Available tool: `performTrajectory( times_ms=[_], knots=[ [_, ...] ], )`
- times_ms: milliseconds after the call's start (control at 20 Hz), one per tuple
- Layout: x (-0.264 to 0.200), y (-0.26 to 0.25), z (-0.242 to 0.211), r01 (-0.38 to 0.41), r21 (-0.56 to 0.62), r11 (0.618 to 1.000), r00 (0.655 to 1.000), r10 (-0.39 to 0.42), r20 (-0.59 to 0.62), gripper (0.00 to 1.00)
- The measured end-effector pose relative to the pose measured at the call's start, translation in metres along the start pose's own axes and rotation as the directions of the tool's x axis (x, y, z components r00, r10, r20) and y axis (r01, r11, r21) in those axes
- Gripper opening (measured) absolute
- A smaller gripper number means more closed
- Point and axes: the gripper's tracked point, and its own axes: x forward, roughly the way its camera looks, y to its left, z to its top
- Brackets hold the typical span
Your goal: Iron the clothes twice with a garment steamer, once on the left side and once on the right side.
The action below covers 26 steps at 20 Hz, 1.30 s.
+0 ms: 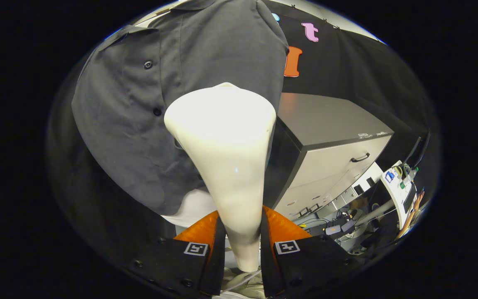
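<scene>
Steamer head, cream-white smooth plastic flaring to a wide top (226, 141), stood clamped by its narrow neck between the fingers (239, 245), pressed to the dark grey buttoned shirt (139, 124) hanging just beyond. A grey metal drawer cabinet (330, 145) sat beside the shirt, tangled cables (338, 224) below it.

shirt (139, 124) front partly hidden behind steamer (230, 158)
</scene>
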Motion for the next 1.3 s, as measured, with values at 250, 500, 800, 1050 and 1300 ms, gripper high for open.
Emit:
performTrajectory(
  times_ms=[250,500,800,1050,1300],
  knots=[
    [-0.035,0.028,0.041,-0.044,-0.029,0.999,0.995,0.046,0.085,0.45],
    [-0.058,0.057,0.081,-0.061,-0.060,0.996,0.985,0.069,0.156,0.45],
    [-0.067,0.091,0.112,-0.074,-0.105,0.992,0.974,0.094,0.204,0.45],
    [-0.061,0.123,0.132,-0.086,-0.150,0.985,0.969,0.118,0.218,0.45],
    [-0.050,0.152,0.141,-0.093,-0.186,0.978,0.967,0.133,0.216,0.45]
  ],
)
